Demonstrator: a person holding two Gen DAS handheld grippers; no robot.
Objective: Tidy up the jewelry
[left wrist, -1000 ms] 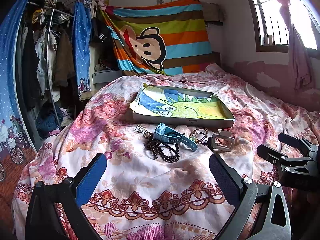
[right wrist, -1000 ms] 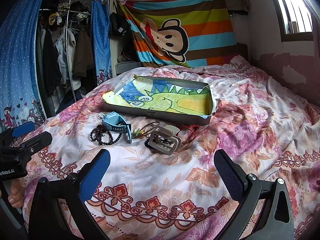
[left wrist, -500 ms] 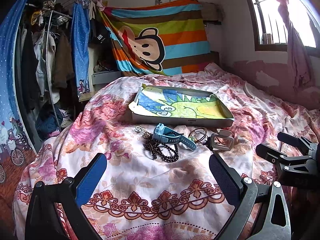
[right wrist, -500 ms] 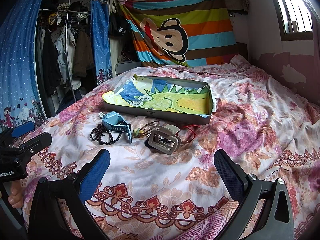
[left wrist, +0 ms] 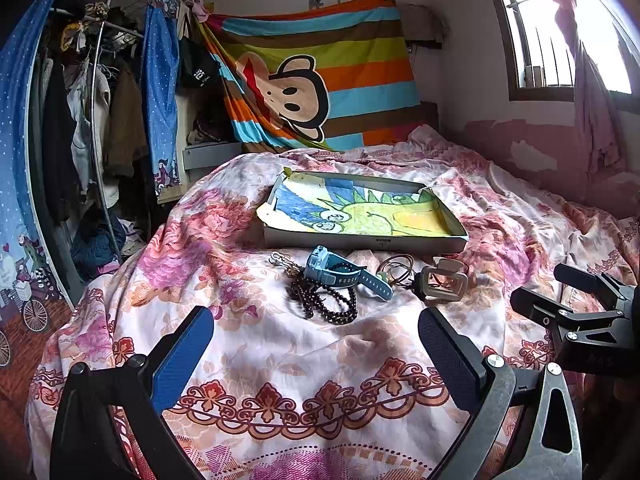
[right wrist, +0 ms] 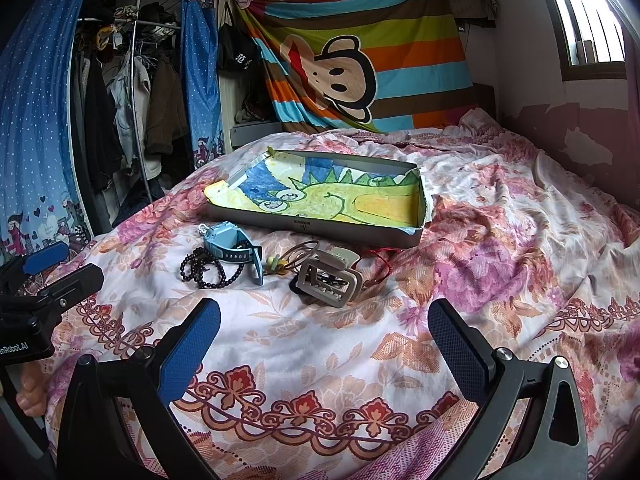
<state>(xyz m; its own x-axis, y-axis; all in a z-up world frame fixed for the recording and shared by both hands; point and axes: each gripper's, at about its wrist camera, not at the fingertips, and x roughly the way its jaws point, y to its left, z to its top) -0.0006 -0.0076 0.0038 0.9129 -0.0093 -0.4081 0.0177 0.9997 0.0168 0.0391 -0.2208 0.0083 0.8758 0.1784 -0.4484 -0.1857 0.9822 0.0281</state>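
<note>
Two grippers are in my hands, both over the flowered bedspread (left wrist: 280,352). From the left wrist view, my left gripper (left wrist: 316,340) has its blue-padded fingers spread wide with nothing between them, hanging above the quilt short of the jewelry. Toward twelve o'clock from it lies the little heap: a light blue watch (left wrist: 332,270) resting on a strand of dark beads (left wrist: 324,300), and at about one o'clock some thin brown cord loops (left wrist: 396,266) beside a beige hair claw clip (left wrist: 444,284). Just beyond the heap, farther along twelve o'clock, sits a shallow cardboard tray (left wrist: 360,242) lined with a crayon dinosaur drawing; none of the jewelry is in it. At three o'clock my right gripper (left wrist: 560,292) shows as dark fingers from the side.

From the right wrist view, my right gripper (right wrist: 324,340) is likewise parted wide and empty. The claw clip (right wrist: 332,280) lies at twelve o'clock, closest to me, with a red string (right wrist: 380,270) trailing out to its right. The watch (right wrist: 232,242) and beads (right wrist: 208,268) lie at eleven o'clock, the tray (right wrist: 316,226) behind them all. At nine o'clock my left gripper (right wrist: 52,276) pokes in, one blue pad showing.
</note>
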